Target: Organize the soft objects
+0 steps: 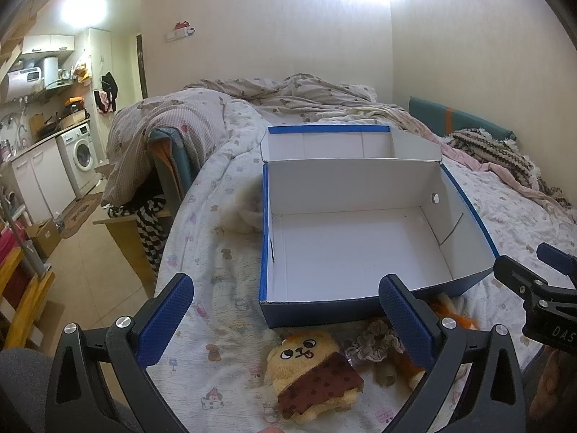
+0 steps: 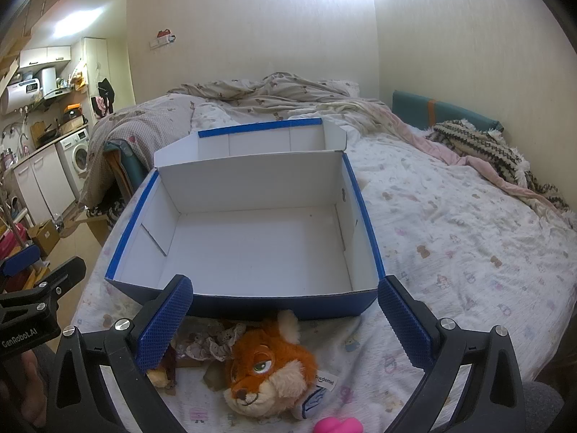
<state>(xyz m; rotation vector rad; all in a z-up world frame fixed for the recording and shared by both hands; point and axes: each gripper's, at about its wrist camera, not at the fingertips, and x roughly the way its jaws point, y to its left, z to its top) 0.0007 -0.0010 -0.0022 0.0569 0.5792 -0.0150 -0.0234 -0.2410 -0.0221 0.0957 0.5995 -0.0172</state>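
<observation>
An open blue box with a white inside stands empty on the bed, lid folded back. In front of it lie a yellow plush with a brown scarf, a frilly scrunchie and an orange fox plush. A pink object shows at the bottom edge. A white fluffy item lies left of the box. My left gripper is open above the yellow plush. My right gripper is open above the fox plush. Both are empty.
The bed has a printed sheet, with a crumpled duvet at the far end and a knitted blanket at right. The bed's left edge drops to a tiled floor with a kitchen area beyond.
</observation>
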